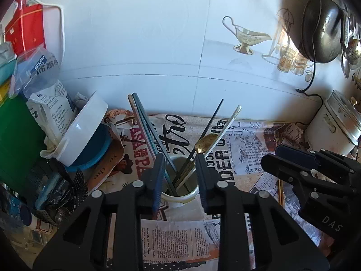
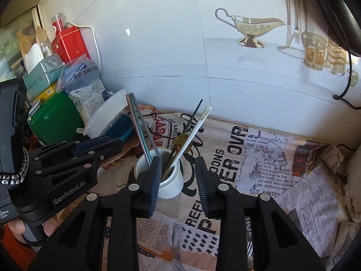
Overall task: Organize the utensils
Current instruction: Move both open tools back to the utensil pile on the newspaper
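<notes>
A white cup (image 1: 180,197) stands on the newspaper-covered counter and holds several utensils: grey-blue chopsticks (image 1: 144,124), a black chopstick (image 1: 212,122), a white-handled piece (image 1: 227,124) and a gold spoon (image 1: 206,145). My left gripper (image 1: 179,176) is open, its jaws on either side of the cup, empty. The cup also shows in the right wrist view (image 2: 168,180), with chopsticks (image 2: 140,124) and the gold spoon (image 2: 180,141). My right gripper (image 2: 178,180) is open just right of the cup, empty. A thin wooden stick (image 1: 281,192) lies on the paper by the right gripper.
A white bowl (image 1: 84,126) leans on a blue one at left, with bags, a green box (image 2: 56,119) and a red tin (image 2: 70,41) behind. A white rice cooker (image 1: 334,126) stands at right. The tiled wall is close behind.
</notes>
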A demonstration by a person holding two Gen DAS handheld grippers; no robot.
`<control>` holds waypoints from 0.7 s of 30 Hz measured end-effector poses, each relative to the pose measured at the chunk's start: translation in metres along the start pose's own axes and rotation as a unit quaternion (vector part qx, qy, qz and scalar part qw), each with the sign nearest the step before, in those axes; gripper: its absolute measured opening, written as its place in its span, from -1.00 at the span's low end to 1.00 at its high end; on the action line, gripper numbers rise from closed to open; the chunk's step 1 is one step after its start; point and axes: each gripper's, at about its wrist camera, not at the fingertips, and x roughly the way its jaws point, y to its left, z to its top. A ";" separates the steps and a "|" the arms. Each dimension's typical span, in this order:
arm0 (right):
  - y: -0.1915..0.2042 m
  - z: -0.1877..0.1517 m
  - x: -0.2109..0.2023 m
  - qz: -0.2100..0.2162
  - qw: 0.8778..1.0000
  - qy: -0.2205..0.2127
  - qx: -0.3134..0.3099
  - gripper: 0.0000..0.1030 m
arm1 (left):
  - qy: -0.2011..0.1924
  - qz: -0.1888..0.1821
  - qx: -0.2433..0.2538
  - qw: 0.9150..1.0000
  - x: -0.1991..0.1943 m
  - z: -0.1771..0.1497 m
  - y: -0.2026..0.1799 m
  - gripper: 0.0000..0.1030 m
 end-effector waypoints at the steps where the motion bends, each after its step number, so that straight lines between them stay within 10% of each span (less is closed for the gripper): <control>1: -0.002 -0.002 -0.005 -0.004 1.000 -0.003 0.001 -0.25 | -0.002 0.000 0.004 1.000 -0.003 0.000 -0.004 -0.30; 9: -0.028 -0.017 -0.041 -0.058 0.998 -0.026 0.021 0.26 | -0.009 -0.024 0.039 0.999 -0.012 -0.012 -0.052 0.21; 21: -0.091 -0.073 -0.066 -0.125 0.989 0.014 0.083 0.30 | 0.043 -0.064 0.078 0.994 0.015 -0.046 -0.117 0.35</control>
